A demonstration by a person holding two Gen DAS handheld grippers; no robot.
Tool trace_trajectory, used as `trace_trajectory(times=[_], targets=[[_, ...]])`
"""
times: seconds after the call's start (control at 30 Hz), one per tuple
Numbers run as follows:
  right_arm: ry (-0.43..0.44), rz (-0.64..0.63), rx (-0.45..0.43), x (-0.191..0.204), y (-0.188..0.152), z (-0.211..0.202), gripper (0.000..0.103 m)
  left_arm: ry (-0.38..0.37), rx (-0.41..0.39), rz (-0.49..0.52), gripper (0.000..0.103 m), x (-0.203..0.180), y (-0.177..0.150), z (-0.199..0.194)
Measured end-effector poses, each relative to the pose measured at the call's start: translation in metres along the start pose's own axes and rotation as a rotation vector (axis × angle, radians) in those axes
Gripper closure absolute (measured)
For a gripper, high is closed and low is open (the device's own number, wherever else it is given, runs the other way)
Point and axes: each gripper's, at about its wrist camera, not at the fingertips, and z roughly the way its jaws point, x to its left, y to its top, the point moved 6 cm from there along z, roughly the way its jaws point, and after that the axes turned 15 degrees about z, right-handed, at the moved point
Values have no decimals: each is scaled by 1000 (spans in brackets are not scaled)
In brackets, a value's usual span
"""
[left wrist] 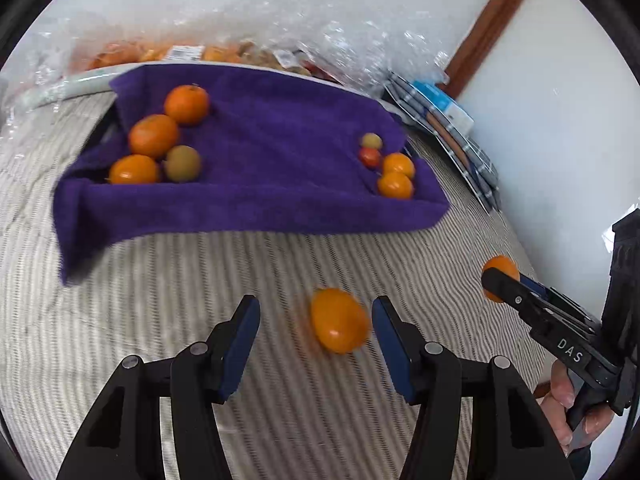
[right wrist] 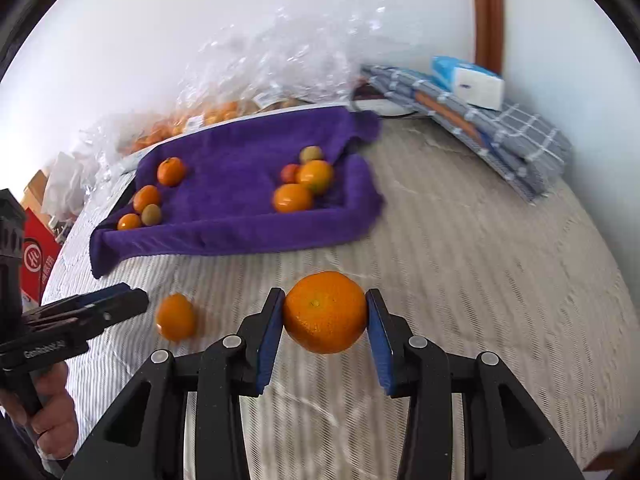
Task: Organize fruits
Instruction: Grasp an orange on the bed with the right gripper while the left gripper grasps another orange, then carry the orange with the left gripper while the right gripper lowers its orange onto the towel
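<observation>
On purple towel (right wrist: 240,216), eight fruits (right wrist: 293,198).

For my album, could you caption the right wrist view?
Right hand-held gripper clasps a mandarin above the striped bedcover.

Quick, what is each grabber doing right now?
Left gripper: open, with a small orange fruit loose between its fingers on the bed.
Right gripper: closed on a mandarin.
</observation>
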Motion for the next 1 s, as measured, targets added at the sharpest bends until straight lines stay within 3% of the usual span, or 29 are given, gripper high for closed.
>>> trace_trajectory(times=[0.2,0.23,0.3,0.6,1.0], targets=[[-18,39,-17,-30,-2,-14,62,4,41,-1,51,-17,-6,15],[-18,44,-17,-32,-2,-15,62,3,51,-1,61,-19,-8,17],[-16,53,-13,-36,-3,-14,62,-1,67,6,70,-22,-9,21],[9,63,-9,-27,-2,-9,62,42,30,-3,70,-5,-6,0],[77,7,-55,23,32,-16,62,145,-109,-54,70,56,41,-55]])
